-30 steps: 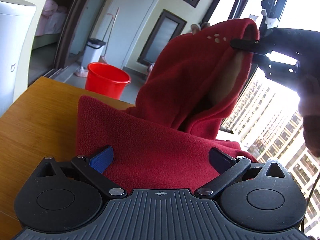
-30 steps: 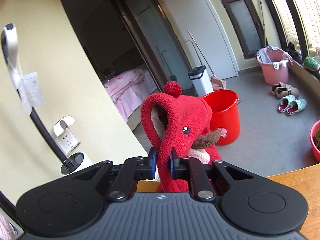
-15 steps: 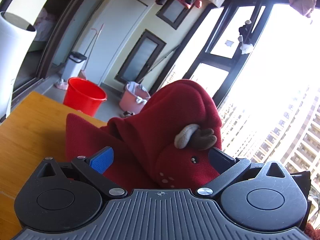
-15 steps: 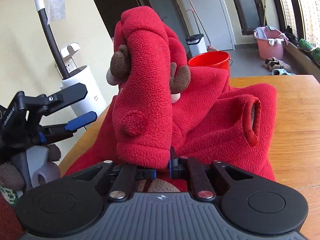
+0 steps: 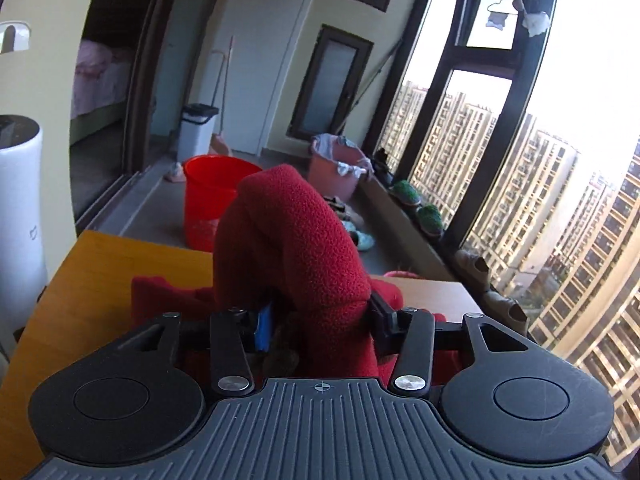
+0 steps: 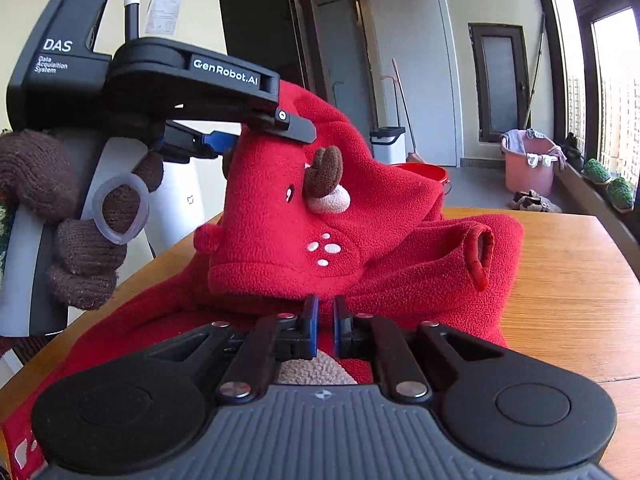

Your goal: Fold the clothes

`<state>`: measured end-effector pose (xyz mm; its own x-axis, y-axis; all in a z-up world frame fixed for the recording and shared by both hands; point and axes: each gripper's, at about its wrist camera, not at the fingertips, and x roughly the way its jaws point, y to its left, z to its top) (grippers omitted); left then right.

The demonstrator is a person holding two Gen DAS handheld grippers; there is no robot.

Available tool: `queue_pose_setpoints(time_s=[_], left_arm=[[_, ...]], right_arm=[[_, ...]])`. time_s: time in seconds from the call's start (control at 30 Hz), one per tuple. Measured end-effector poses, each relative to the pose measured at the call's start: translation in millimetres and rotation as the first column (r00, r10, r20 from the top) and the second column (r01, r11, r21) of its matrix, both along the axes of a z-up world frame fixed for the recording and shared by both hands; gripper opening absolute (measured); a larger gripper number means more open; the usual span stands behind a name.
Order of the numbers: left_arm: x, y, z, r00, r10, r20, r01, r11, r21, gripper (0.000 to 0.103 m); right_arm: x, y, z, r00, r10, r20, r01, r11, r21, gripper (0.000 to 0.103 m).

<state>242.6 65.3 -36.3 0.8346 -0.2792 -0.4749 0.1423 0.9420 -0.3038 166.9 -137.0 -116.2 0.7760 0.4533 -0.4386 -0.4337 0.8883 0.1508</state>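
Note:
A red fleece reindeer hoodie [image 6: 400, 272] lies on the wooden table [image 6: 568, 300]. Its hood [image 6: 288, 208], with brown antlers and white spots, stands up over the body. My left gripper [image 6: 260, 134], in a brown-gloved hand [image 6: 76, 264], comes in from the left at the hood's top. Its jaws are closing, and in the left wrist view the left gripper [image 5: 320, 316] has the hood's bulging fold [image 5: 292, 240] pinched between its pads. My right gripper [image 6: 325, 312] is low at the near edge, shut on red fleece just under the hood's rim. A sleeve opening [image 6: 482, 256] faces right.
Beyond the table's [image 5: 92, 280] far edge stand a red bucket [image 5: 212, 184], a pink laundry basket [image 5: 332, 168] and a white bin [image 5: 198, 128]. A tall white appliance [image 5: 20, 200] is close at the left. Large windows run along the right, with slippers below them.
The left jaws, wide apart before, have come in around the hood and the gripper has risen. The right gripper carried the hood down from the air onto the garment and sits lower.

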Motion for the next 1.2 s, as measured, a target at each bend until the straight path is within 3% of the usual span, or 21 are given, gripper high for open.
queue_pose_setpoints(time_s=[0.03, 0.1, 0.2, 0.3, 0.47, 0.57, 0.63, 0.67, 0.73, 0.83, 0.93, 1.0, 1.07, 1.13, 1.2], left_arm=[[0, 7, -3, 1.000, 0.008, -0.014, -0.008, 1.000, -0.013, 0.047], [-1, 20, -5, 0.999, 0.006, -0.032, -0.008, 0.998, -0.057, 0.045], [-2, 45, -10, 0.998, 0.004, -0.063, -0.016, 0.983, -0.183, 0.044], [-7, 67, -16, 0.997, 0.007, -0.073, -0.026, 0.964, -0.265, 0.044], [-13, 90, -34, 0.995, -0.007, -0.104, -0.032, 0.929, -0.369, 0.041], [-14, 105, -42, 0.993, 0.000, -0.120, -0.051, 0.906, -0.420, 0.038], [-21, 112, -46, 0.994, 0.019, -0.108, -0.061, 0.914, -0.401, 0.037], [-24, 114, -47, 0.995, 0.032, -0.099, -0.068, 0.920, -0.386, 0.037], [-34, 114, -54, 0.996, 0.050, -0.073, -0.072, 0.933, -0.352, 0.040], [-48, 109, -66, 0.999, 0.040, -0.028, -0.047, 0.938, -0.343, 0.049], [-57, 100, -77, 0.999, 0.031, 0.013, -0.025, 0.948, -0.317, 0.054], [-62, 91, -80, 0.997, 0.054, 0.046, -0.041, 0.968, -0.246, 0.057], [-65, 88, -78, 0.996, 0.063, 0.068, -0.046, 0.973, -0.225, 0.064], [-69, 92, -76, 0.992, 0.077, 0.097, -0.052, 0.969, -0.240, 0.085], [-74, 99, -76, 0.986, 0.106, 0.127, -0.066, 0.955, -0.288, 0.093]], right_arm=[[-2, -1, 4, 1.000, 0.013, -0.004, -0.013, 1.000, 0.013, 0.018], [-2, -8, 11, 0.997, 0.055, -0.053, -0.048, 0.992, 0.113, 0.054], [7, -21, 17, 0.978, 0.120, -0.167, -0.057, 0.939, 0.340, 0.056], [17, -26, 14, 0.956, 0.147, -0.253, -0.012, 0.884, 0.468, 0.057], [36, -22, -3, 0.907, 0.197, -0.373, 0.059, 0.817, 0.573, 0.071], [46, -18, -14, 0.884, 0.201, -0.422, 0.115, 0.781, 0.613, 0.072], [50, -19, -17, 0.884, 0.187, -0.430, 0.138, 0.772, 0.620, 0.072], [51, -19, -17, 0.888, 0.172, -0.426, 0.141, 0.780, 0.610, 0.072], [47, -15, -9, 0.916, 0.113, -0.386, 0.121, 0.837, 0.534, 0.072], [31, -7, 10, 0.968, 0.029, -0.249, 0.063, 0.934, 0.353, 0.072], [11, 8, 26, 0.996, -0.001, -0.084, 0.013, 0.990, 0.138, 0.073], [0, 22, 31, 1.000, 0.015, 0.004, -0.015, 1.000, 0.005, 0.073], [-7, 37, 31, 0.996, 0.053, 0.068, -0.046, 0.993, -0.108, 0.074], [-8, 58, 30, 0.988, 0.101, 0.119, -0.074, 0.975, -0.211, 0.077], [-8, 81, 26, 0.977, 0.154, 0.151, -0.103, 0.948, -0.302, 0.077]])
